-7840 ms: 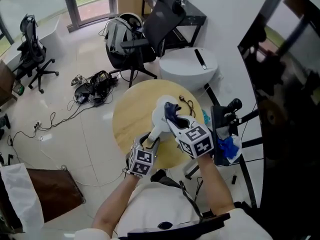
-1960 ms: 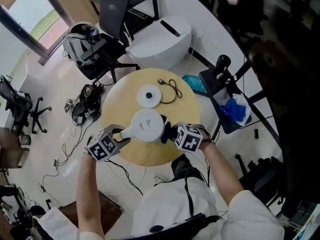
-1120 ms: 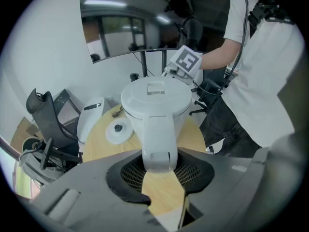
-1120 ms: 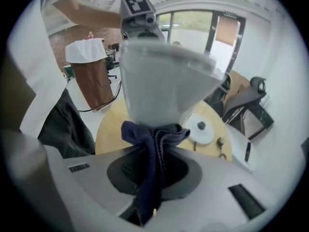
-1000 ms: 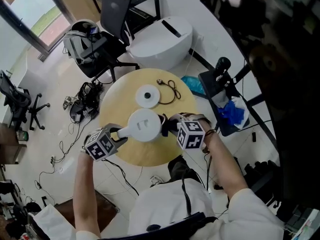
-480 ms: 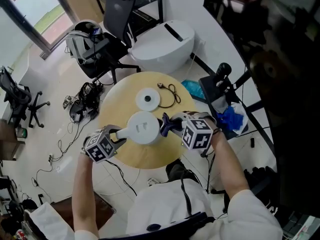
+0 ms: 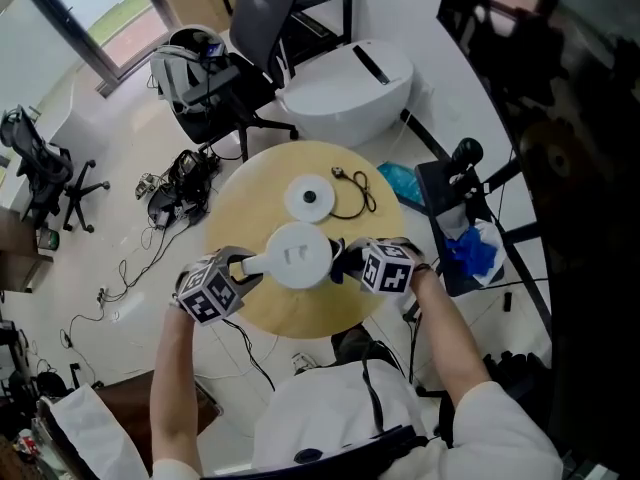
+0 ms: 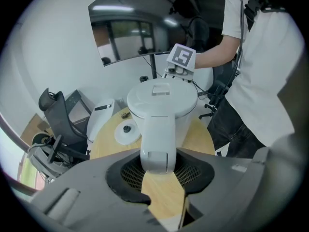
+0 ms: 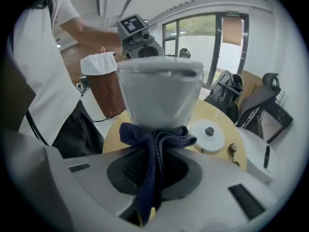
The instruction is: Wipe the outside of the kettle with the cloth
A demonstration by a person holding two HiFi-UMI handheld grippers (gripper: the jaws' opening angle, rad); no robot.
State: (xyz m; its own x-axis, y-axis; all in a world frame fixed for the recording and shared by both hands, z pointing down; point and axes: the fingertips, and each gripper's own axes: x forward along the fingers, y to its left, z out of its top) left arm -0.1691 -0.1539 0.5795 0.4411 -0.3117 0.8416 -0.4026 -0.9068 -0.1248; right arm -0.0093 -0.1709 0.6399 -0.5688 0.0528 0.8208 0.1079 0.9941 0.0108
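Pale tiled floor [image 7: 120, 238] surrounds a round wooden bench [image 7: 300, 318]. A black office chair [image 7: 262, 28] and a tangle of cables [image 7: 185, 183] lie well beyond both tongs.

On the bench the white kettle [image 7: 298, 256] sits upright between the two tongs, its lid shut. The left tongs [image 7: 243, 266] are clamped on the kettle's handle [image 8: 157, 139]. In the left gripper view the handle runs straight down into the gap, and the mesh pads [image 8: 131, 173] press its lower end from either side.

The right tongs [image 7: 347, 261] are on the opposite side of the kettle and pinch a dark blue cloth [image 9: 153, 149]. The cloth rises out of the closed jaws as a narrow strip, then spreads into a bunched knot just ahead of the tips. That bunch touches the lower part of the kettle's wall.

Beyond the kettle from both tongs, on the far part of the bench, lies the white base disc [image 7: 310, 198]. A thin dark cord [image 7: 358, 193] is looped beside it, and both are apart from the kettle.

Both tongs point steeply down toward the bench. Each one's marker cube shows in the other's gripper view, just past the kettle's lid. The person's forearms reach in from the near edge of the bench, with a white shirt at the bottom of the head view.
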